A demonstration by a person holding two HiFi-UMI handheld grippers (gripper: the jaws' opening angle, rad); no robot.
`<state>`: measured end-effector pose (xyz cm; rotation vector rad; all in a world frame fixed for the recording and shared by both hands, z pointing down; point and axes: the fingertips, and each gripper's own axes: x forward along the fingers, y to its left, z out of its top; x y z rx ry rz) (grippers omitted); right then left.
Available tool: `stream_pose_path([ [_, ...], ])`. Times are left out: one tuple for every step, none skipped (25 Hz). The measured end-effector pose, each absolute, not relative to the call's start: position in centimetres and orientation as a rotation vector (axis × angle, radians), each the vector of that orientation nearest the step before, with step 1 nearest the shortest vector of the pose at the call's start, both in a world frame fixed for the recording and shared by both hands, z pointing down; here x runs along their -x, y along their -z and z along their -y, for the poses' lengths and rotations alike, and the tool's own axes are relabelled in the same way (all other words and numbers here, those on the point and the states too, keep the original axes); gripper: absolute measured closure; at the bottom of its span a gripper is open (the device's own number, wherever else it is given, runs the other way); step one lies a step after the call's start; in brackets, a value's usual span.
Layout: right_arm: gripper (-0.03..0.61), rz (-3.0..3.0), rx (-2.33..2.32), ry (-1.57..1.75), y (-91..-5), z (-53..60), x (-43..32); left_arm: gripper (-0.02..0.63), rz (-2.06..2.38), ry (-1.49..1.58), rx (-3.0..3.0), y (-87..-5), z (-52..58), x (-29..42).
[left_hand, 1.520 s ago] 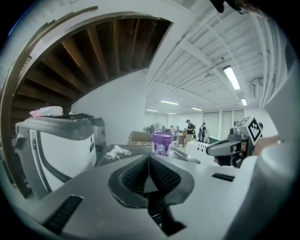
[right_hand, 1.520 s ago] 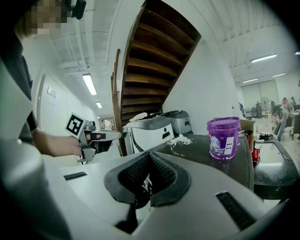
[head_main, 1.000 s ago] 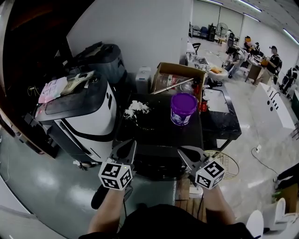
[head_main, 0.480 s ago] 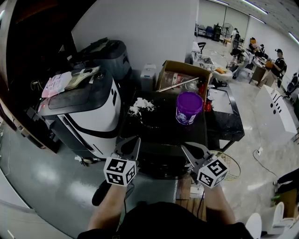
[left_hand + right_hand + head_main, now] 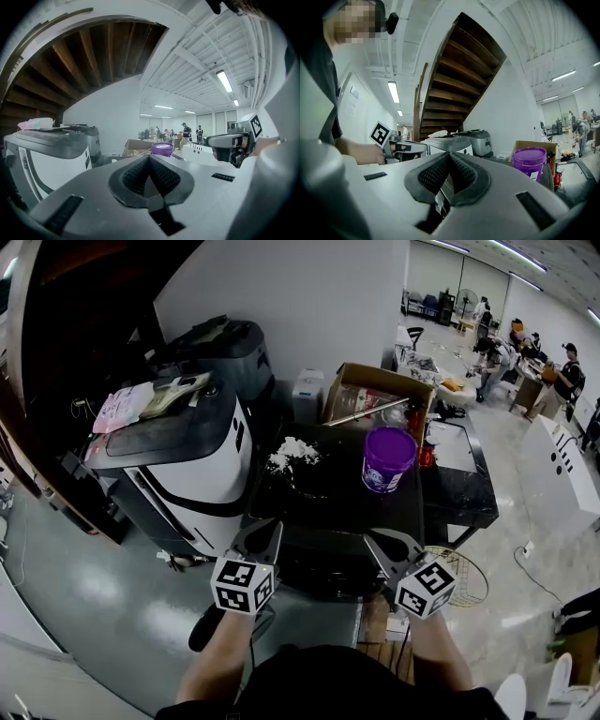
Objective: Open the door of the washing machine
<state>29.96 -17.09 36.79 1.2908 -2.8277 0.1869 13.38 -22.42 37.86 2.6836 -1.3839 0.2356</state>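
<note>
The washing machine [image 5: 192,470] is a white body with a dark lid, standing left of a black table; its lid lies down, with papers [image 5: 141,401] on top. It also shows at the left of the left gripper view [image 5: 44,152] and behind the jaws in the right gripper view [image 5: 449,143]. My left gripper [image 5: 267,532] hangs in front of the machine's right corner, apart from it, shut and empty. The right gripper [image 5: 378,542] sits level beside it before the table edge, also shut with nothing held.
A black table [image 5: 328,498] carries a purple bucket [image 5: 388,457], a white crumpled heap [image 5: 295,452] and an open cardboard box [image 5: 375,395]. A grey machine [image 5: 225,348] stands behind the washer. A round fan [image 5: 464,579] lies on the floor at right; people work far back.
The head view has swung a little, so washer, table and bucket sit slightly further right. Both grippers stay almost where they were, jaws still shut.
</note>
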Motion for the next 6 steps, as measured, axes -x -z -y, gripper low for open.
stream_pose_path([
  [0.563, 2.829, -1.288, -0.186, -36.83, 17.2, -29.86, 0.595, 1.385, -0.239, -2.68, -37.95, 22.49, -13.24],
  [0.563, 2.831, -1.284, -0.183, -36.88, 17.31, -29.73, 0.595, 1.387, -0.24, -2.676, -38.04, 22.58, -13.08],
  [0.563, 2.833, -1.28, -0.179, -36.92, 17.39, -29.58, 0.595, 1.389, -0.242, -2.673, -38.11, 22.66, -12.91],
  [0.563, 2.834, -1.278, -0.177, -36.93, 17.45, -29.43, 0.595, 1.391, -0.243, -2.67, -38.16, 22.72, -12.74],
  [0.563, 2.835, -1.277, -0.178, -36.92, 17.5, -29.29, 0.595, 1.394, -0.244, -2.667, -38.21, 22.78, -12.57],
  [0.563, 2.835, -1.277, -0.179, -36.91, 17.53, -29.14, 0.595, 1.396, -0.245, -2.665, -38.24, 22.83, -12.41],
])
